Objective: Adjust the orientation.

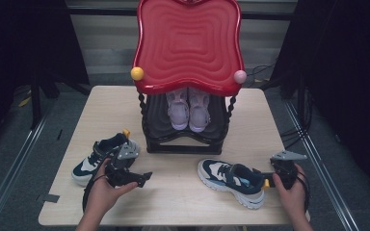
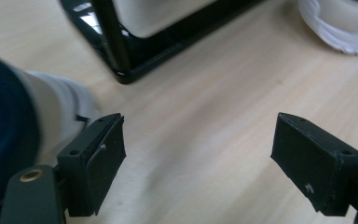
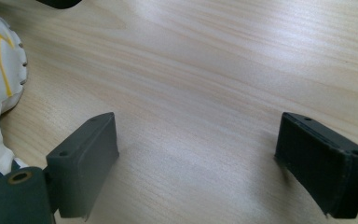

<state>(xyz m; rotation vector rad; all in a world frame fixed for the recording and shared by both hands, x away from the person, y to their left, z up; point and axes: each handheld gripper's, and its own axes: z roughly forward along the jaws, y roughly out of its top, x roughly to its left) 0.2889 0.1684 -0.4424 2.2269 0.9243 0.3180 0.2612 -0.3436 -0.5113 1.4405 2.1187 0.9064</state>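
L gripper (image 2: 200, 158) fingers apart, empty | R gripper (image 3: 198, 161) same | L sneaker (image 1: 101, 159) toe near-left | R sneaker (image 1: 231, 180) toe left, lengthwise across table

High view: fixed above the near edge of the desk (image 1: 173, 202), looking forward and down, whole top in frame. Left tool (image 2: 198, 158) view: low, close to the wood, facing the black rack (image 2: 121, 51) base, with the right-hand shoe (image 2: 345, 28) at its far edge. Right tool (image 3: 198, 163) view: skims the desktop, shoe sole (image 3: 0, 70) close at its left. All three share the desktop.
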